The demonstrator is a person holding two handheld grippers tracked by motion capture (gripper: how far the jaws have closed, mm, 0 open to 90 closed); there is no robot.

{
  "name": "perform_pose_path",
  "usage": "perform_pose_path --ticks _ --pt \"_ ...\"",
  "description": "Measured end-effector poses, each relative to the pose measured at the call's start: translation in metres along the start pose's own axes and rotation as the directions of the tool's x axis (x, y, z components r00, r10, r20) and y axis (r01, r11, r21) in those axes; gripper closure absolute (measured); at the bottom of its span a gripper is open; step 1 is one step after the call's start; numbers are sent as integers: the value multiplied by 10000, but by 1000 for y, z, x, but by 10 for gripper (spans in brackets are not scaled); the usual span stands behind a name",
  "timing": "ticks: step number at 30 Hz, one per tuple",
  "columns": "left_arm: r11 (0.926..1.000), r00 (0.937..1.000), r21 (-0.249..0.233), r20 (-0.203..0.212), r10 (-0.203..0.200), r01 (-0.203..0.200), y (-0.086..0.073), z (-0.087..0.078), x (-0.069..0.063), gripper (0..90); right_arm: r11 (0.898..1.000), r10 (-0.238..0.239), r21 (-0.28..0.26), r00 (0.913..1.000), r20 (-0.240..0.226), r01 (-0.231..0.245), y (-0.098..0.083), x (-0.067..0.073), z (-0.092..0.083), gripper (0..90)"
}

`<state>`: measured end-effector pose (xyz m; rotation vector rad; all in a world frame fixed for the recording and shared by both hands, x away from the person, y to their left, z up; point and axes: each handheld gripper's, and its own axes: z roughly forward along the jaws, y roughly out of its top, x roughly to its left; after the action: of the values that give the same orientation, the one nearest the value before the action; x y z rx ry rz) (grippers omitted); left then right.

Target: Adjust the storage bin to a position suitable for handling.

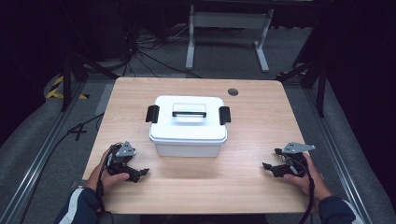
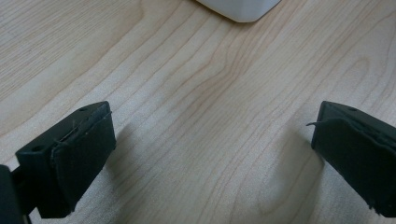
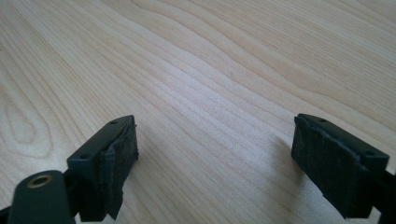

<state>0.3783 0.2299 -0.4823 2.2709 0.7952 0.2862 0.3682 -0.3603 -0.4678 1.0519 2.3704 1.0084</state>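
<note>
The left gripper (image 1: 140, 173) and right gripper (image 1: 269, 167) are resting low on the light wooden table (image 1: 243, 186), jaws spread wide apart, gripping nothing. Between them — further back, mid-table — a white lidded storage box (image 1: 188, 126) with black side latches is sitting closed. Beyond, grey floor, tangled cables (image 1: 149, 46) and a white desk frame (image 1: 229, 28) are fading into darkness.

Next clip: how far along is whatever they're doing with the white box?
Nothing looks done: the white box sits shut, both black latches and lid in place. Nothing is in hand: left gripper and right gripper rest open on the table, apart from the box. Everything is left.
</note>
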Motion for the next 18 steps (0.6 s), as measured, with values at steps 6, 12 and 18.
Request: perform_pose_path --ticks 6,12,18 --pt "9999 9999 -4 -72 116 -116 0 -1 1 3 10000 -52 -14 10000 -33 52 0 -1 0 148" --pt "10000 10000 -9 -89 44 -44 -1 -1 0 4 9999 -119 11 9999 -102 119 0 -1 0 148" --pt "10000 10000 -10 -90 30 -30 -1 -1 0 4 9993 -245 270 9994 -251 251 2 -3 -2 151"
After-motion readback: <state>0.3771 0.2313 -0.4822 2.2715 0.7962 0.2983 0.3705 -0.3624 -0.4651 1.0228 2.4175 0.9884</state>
